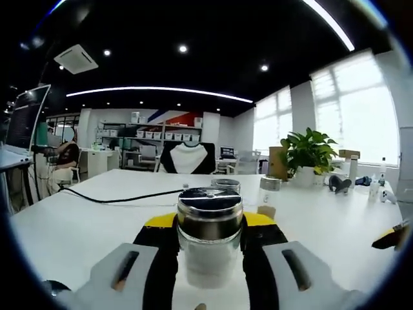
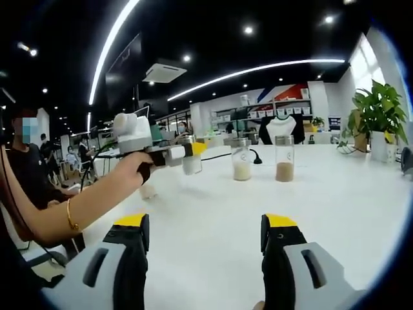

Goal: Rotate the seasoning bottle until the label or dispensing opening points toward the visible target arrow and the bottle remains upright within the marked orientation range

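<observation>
In the left gripper view, the left gripper (image 1: 210,248) is clamping the seasoning bottle (image 1: 210,236) between its yellow-tipped jaws, pressing on both sides of the clear glass body just under the shiny metal cap. The bottle is standing upright on the white table (image 1: 77,219), holding pale powder. Behind the bottle, two more jars are showing: a second jar (image 1: 226,185) just beyond its cap and a third jar (image 1: 268,194) off to the cap's right. A black cable (image 1: 122,197) is trailing across the table to the bottle's left, and a potted plant (image 1: 308,155) is sitting further back on its right.

In the right gripper view, the right gripper (image 2: 206,255) is hanging over bare table with its jaws spread wide and nothing between them. Beyond it, a hand (image 2: 129,171) is holding the left gripper around the seasoning bottle, with the pale-filled jar and a brown-filled jar standing apart to the bottle's right.

No target arrow or orientation marking is visible, and the label's facing cannot be told. So the grasp looks done, while the turning, the check against the arrow and the release seem to be left.
</observation>
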Demonstrator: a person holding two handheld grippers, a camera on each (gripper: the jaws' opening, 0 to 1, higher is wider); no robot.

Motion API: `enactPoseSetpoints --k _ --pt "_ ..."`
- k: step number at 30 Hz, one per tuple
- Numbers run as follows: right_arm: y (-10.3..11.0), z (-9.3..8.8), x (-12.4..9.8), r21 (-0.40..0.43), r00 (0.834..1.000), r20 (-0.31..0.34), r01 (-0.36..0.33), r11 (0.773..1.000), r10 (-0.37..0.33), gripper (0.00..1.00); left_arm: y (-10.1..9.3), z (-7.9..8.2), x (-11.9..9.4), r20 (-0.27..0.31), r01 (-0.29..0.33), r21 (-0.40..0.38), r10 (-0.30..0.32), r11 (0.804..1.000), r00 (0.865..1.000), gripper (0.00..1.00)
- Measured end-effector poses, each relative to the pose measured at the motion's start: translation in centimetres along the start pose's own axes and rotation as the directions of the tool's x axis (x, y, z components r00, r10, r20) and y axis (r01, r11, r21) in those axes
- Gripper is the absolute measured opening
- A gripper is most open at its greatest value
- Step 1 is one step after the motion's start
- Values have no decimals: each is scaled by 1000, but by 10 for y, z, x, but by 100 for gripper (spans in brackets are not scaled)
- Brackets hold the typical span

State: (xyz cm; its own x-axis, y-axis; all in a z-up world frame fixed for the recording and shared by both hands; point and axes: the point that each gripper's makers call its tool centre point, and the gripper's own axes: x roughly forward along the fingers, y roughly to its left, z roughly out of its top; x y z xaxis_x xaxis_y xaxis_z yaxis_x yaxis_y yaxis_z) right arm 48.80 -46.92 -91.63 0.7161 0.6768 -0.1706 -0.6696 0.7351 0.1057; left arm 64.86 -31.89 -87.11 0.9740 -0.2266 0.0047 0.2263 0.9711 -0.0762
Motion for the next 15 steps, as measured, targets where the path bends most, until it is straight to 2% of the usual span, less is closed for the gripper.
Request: enactPoseSetpoints --k 15 --pt "8 3 -4 -16 999 8 -35 999 35 70 -9 4 -25 17 8 22 -8 1000 1000 38"
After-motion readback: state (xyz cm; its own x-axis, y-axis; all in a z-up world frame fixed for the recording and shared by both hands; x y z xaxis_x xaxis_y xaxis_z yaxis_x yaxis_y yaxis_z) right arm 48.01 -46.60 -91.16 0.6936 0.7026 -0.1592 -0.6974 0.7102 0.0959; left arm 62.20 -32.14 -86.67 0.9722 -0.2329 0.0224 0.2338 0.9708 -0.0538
